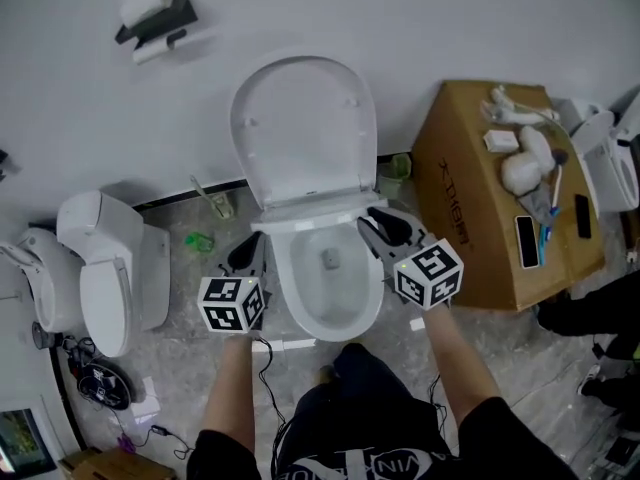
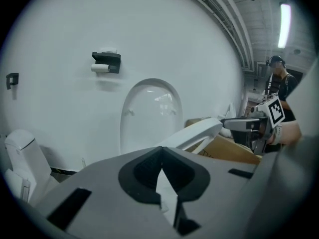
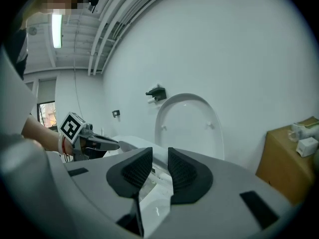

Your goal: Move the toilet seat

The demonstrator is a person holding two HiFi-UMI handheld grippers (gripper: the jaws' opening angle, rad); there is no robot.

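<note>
The toilet [image 1: 330, 313] stands in front of me with its lid [image 1: 305, 128] upright against the wall. The white toilet seat [image 2: 199, 132] is tilted part-way up off the bowl. My right gripper [image 1: 385, 226] is at the seat's right side, its jaws a narrow gap apart with the seat's edge [image 3: 158, 159] between the pads. My left gripper [image 1: 247, 253] is at the seat's left side with its jaws shut tip to tip and nothing between them. In the right gripper view its tips [image 3: 113, 144] reach the seat's left edge.
A brown cardboard box [image 1: 500, 198] with small items on top stands close on the right. A second toilet [image 1: 105, 268] sits on the left. A paper holder [image 1: 158, 20] hangs on the wall. Cables [image 1: 95, 383] lie on the floor at the left.
</note>
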